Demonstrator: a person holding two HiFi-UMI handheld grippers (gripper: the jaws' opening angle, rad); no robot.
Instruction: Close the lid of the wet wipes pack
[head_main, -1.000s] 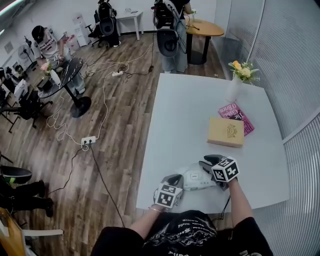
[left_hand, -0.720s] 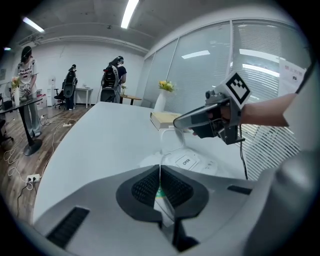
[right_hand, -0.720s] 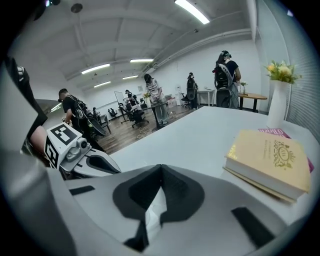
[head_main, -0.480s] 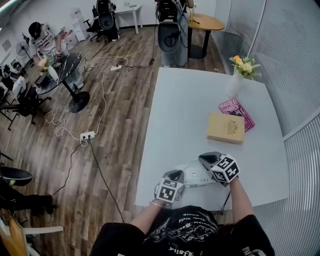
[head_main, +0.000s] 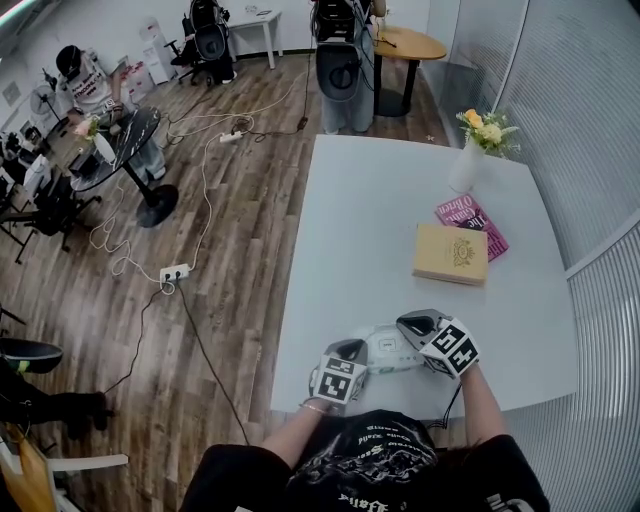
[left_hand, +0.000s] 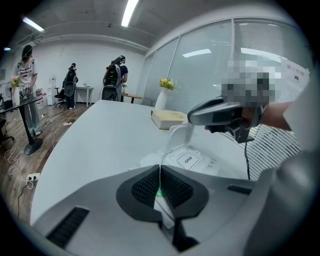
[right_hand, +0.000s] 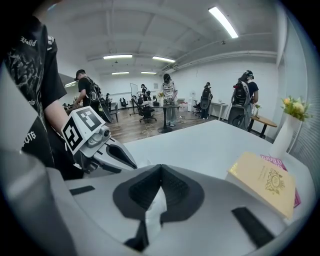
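Observation:
The white wet wipes pack (head_main: 386, 352) lies near the front edge of the white table (head_main: 370, 230). In the left gripper view its lid (left_hand: 180, 137) stands up open above the panel marked OPEN (left_hand: 188, 160). My left gripper (head_main: 355, 351) is shut on the near edge of the pack (left_hand: 165, 197). My right gripper (head_main: 407, 325) hangs over the pack's right side. In its own view the right gripper (right_hand: 160, 169) is shut on a white wipe (right_hand: 156, 205) that hangs down between the pads.
A tan book (head_main: 452, 254) lies beyond the pack, partly on a pink book (head_main: 484, 224). A white vase with flowers (head_main: 468, 165) stands at the far right. The table's left edge drops to a wooden floor with cables, chairs and people.
The right gripper has rolled, its marker cube now tilted, and it has lifted slightly over the pack. The left gripper and the pack stay where they were.

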